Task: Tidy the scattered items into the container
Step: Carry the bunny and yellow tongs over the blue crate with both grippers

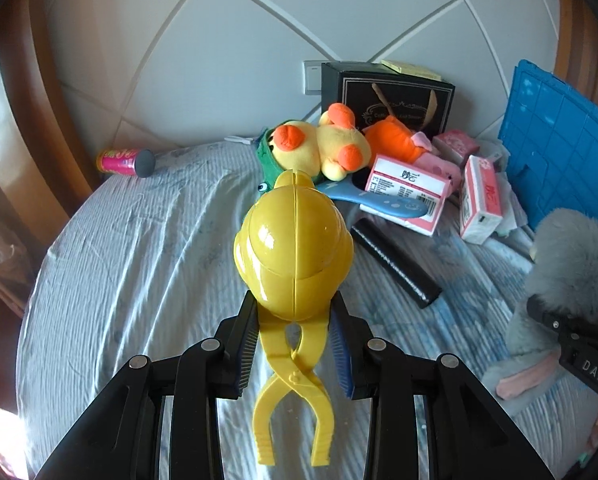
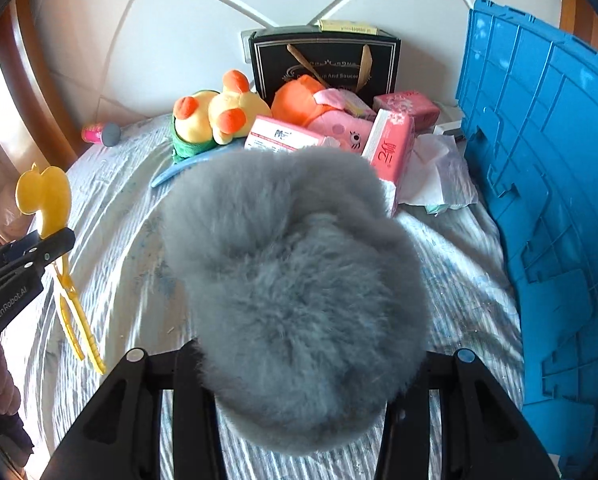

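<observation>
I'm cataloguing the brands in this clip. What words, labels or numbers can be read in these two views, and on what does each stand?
"GenRobot.AI": on the side of the left gripper, in the right wrist view.
"DAS": on the right gripper's body, in the left wrist view; more letters may be cut off.
"And Saucer": in gold on the black gift bag; the words before it are hidden.
Pink tissue packs: print too blurred to read.
Pink can: lettering unreadable.

White padded headboard [image 1: 259, 40] with diagonal seams, wooden frame [image 1: 31, 92], striped pale-blue bedsheet [image 1: 139, 260], daylight from left
</observation>
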